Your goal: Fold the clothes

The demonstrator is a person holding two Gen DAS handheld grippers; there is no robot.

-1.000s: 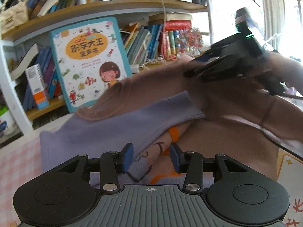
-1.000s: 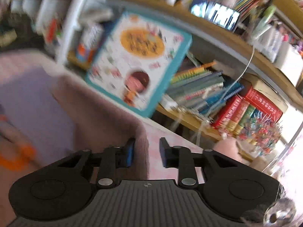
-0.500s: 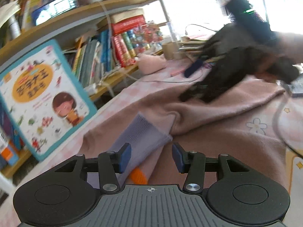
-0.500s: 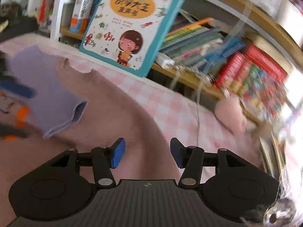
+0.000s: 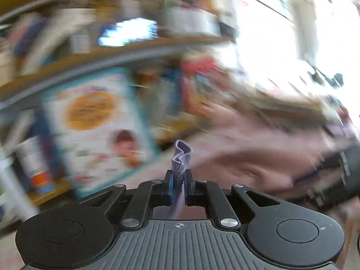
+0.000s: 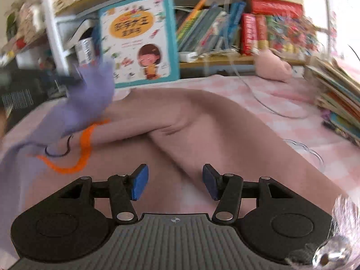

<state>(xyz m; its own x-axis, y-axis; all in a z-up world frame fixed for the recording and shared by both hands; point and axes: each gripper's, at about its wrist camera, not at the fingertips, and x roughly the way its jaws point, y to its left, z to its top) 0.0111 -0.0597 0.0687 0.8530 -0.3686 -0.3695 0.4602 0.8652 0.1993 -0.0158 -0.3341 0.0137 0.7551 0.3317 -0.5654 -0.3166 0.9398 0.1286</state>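
Lavender cuff (image 5: pixel 181 160) sits pinched between the closed jaws of the left gripper (image 5: pixel 178 185), its ribbed end standing up past the fingertips while the rest of the view is motion-blurred. In the right wrist view the lavender sleeve (image 6: pixel 90 99) is lifted at far left, running down and left to the garment body, with the pink-brown sweater (image 6: pixel 202 130) spread on the checked cloth (image 6: pixel 281 94) below. Right gripper (image 6: pixel 174 183) hovers wide and empty over the sweater, so the left gripper is nearer the sleeve and the fold probably goes across toward the right.
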